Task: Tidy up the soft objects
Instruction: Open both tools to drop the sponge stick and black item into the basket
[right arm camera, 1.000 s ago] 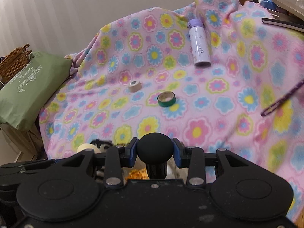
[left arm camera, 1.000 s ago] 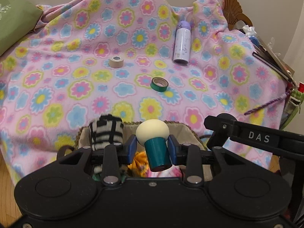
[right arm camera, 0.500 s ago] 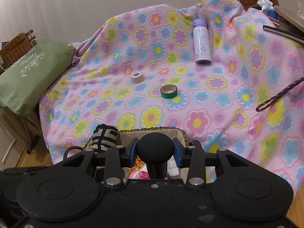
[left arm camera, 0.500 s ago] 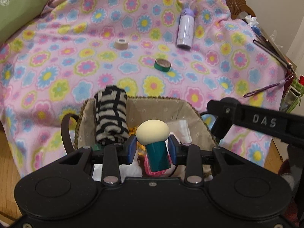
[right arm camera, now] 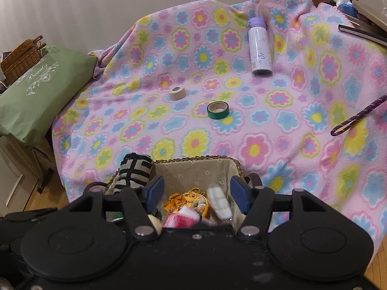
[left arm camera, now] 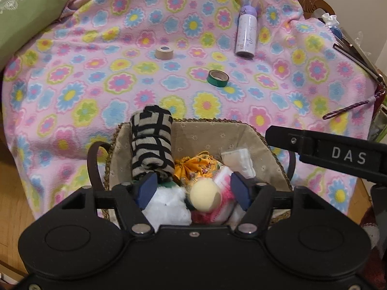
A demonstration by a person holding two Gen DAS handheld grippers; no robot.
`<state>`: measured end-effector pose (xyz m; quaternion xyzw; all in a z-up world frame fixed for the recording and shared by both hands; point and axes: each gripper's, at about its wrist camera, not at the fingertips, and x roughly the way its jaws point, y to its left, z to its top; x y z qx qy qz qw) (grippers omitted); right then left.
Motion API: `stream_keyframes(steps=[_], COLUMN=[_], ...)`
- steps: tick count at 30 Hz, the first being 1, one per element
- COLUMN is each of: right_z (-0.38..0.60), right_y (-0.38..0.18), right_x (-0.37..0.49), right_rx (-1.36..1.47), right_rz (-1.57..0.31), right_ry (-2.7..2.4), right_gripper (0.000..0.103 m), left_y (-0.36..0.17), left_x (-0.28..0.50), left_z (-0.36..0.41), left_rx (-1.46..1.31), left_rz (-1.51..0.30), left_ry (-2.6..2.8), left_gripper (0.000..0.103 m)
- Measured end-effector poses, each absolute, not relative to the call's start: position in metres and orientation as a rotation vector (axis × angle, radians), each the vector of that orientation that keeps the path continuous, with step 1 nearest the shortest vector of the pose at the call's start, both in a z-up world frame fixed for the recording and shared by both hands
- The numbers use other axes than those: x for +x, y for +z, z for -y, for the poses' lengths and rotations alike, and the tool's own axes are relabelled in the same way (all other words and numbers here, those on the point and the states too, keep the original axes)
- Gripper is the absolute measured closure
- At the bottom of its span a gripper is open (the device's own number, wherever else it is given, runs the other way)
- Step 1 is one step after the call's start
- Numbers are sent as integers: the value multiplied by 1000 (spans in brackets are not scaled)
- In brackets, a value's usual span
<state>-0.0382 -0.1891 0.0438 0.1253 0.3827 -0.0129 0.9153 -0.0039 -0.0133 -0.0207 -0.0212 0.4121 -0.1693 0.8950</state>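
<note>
Flowery pink blanket (left arm camera: 72,77) everywhere, basket (left arm camera: 217,130) at the near edge. Both claws, left claw (left arm camera: 193,189) and right claw (right arm camera: 197,193), are opening over it, pinching nothing. Cream puff (left arm camera: 205,196) looks dropped inside, I think. Lift straight up so nothing snags.

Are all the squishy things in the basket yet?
Nearly. The basket already holds the striped roll, a yellow pouch and more. Both grippers are opening over it, left dropping the cream puff. Only tape rolls and a bottle remain on the blanket.
</note>
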Motion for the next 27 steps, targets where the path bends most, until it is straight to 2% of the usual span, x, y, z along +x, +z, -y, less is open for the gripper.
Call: stream_keyframes(steps=[24, 27], right_z=[193, 194], right_y=[43, 43], right_x=[-40, -40], right_rx=[257, 256], right_rz=[-790, -788], right_ry=[-47, -47], right_gripper=[42, 40], left_y=[-19, -18], left_x=[-2, -3], left_z=[10, 11], left_rx=[2, 8], left_rz=[-877, -870], left_ry=[-243, -238], left_gripper=[40, 39])
